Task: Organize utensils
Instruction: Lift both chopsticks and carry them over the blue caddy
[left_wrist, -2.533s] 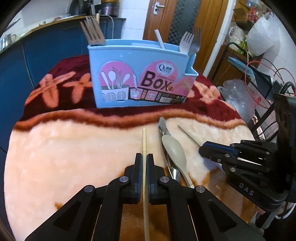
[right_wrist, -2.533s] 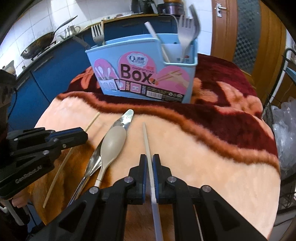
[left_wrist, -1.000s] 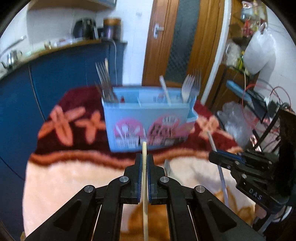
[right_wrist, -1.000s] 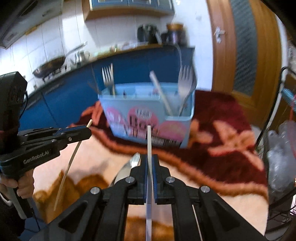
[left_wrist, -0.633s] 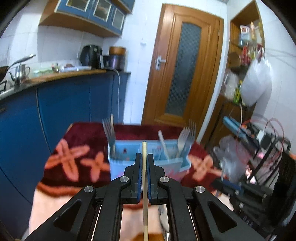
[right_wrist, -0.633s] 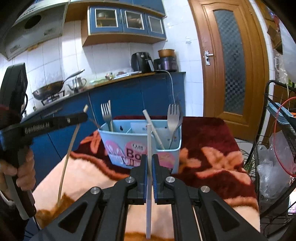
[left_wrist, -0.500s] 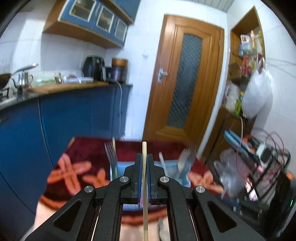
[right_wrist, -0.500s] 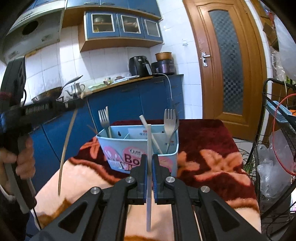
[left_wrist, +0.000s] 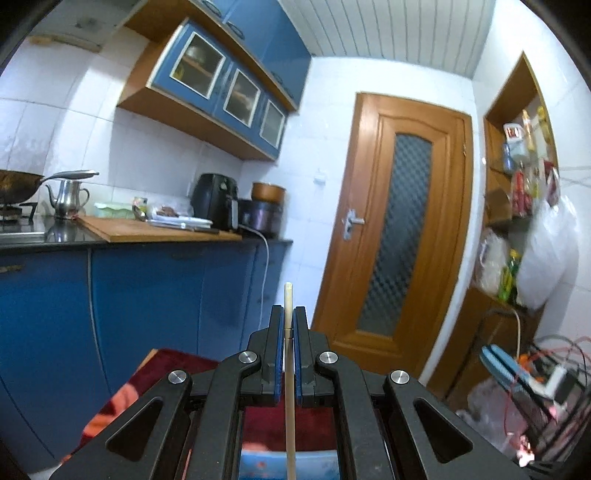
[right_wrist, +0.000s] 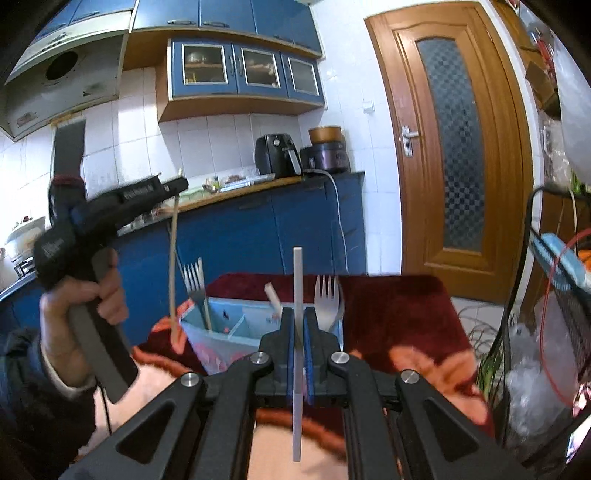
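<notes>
A light, stiff wooden chopstick (left_wrist: 288, 369) is pinched in the left hand-held gripper (left_wrist: 288, 354), a slippery white chopstick (right_wrist: 297, 332) in the right hand-held gripper (right_wrist: 297, 345), above the utensil box (right_wrist: 236, 332); mid-shaft holds are judged steadiest.

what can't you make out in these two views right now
- Left wrist view: the blue utensil box is nearly all hidden behind the left gripper; its contents cannot be seen.
- Right wrist view: the wooden chopstick is motion-blurred.
- Right wrist view: the right gripper covers the box label.
</notes>
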